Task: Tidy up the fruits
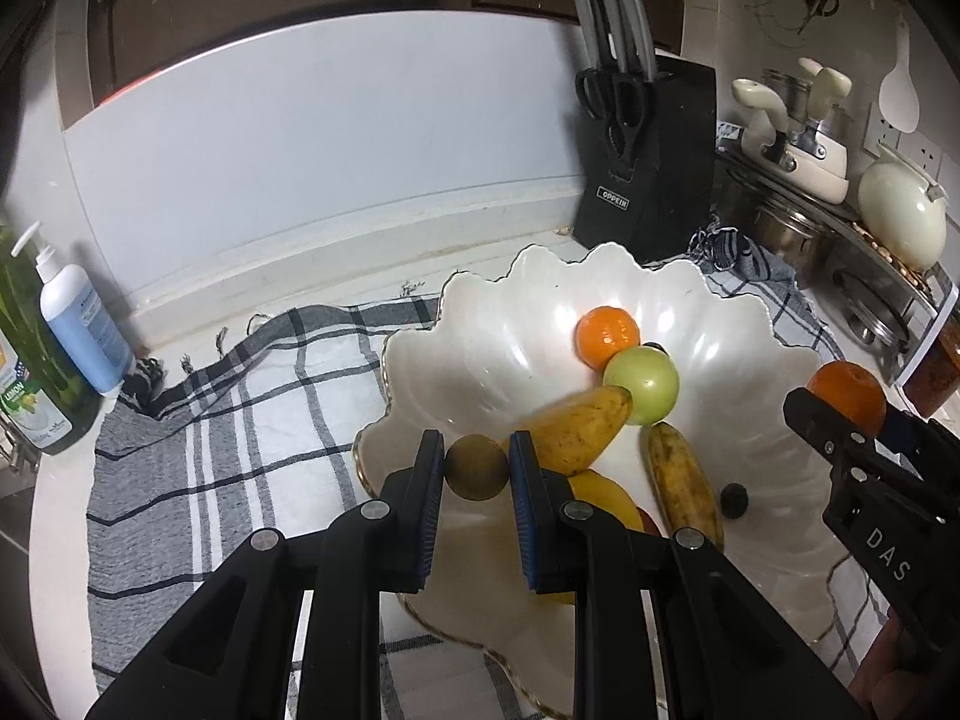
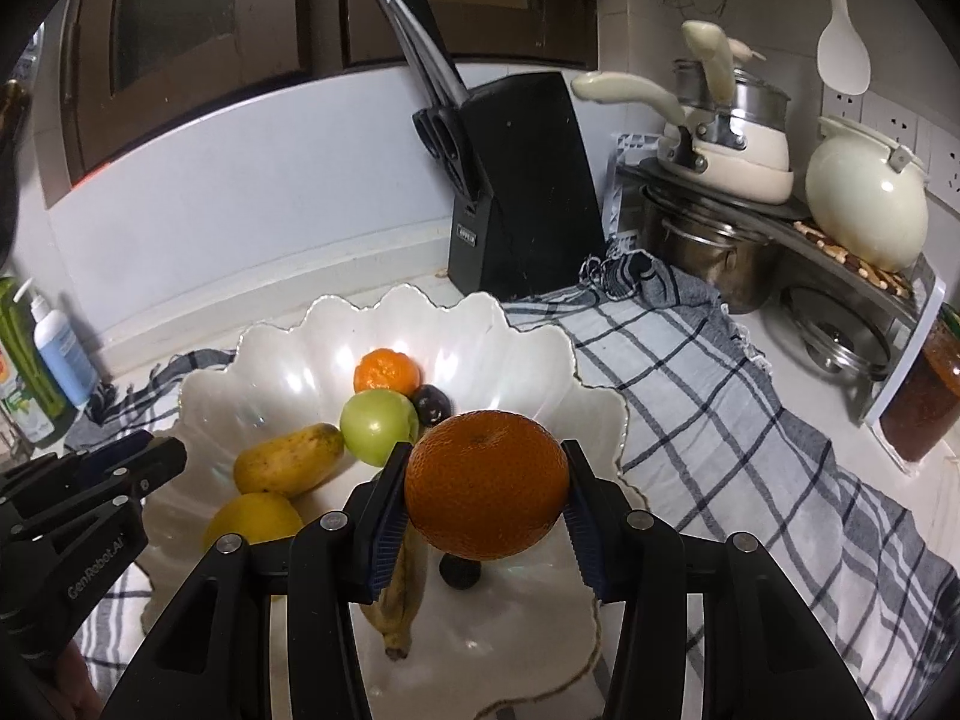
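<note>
A white scalloped bowl (image 1: 480, 360) (image 2: 282, 372) sits on a checked cloth. Inside lie a small orange (image 1: 607, 337) (image 2: 386, 371), a green apple (image 1: 642, 385) (image 2: 378, 425), two bananas (image 1: 579, 429) (image 1: 684, 483), a yellow fruit (image 2: 255, 521) and a dark plum (image 2: 433, 405). My left gripper (image 1: 477, 471) is shut on a small brownish round fruit (image 1: 476, 468) over the bowl's near left rim. My right gripper (image 2: 486, 501) is shut on a large orange (image 2: 486, 483) (image 1: 847, 396) above the bowl's right side.
A black knife block (image 1: 651, 180) (image 2: 522, 192) stands behind the bowl. Pots, a cream kettle (image 2: 864, 204) and a rack (image 2: 840, 252) fill the right corner, with a jar (image 2: 924, 396) beside it. Soap bottles (image 1: 84, 330) stand at the left. Checked cloth (image 2: 720, 396) covers the counter.
</note>
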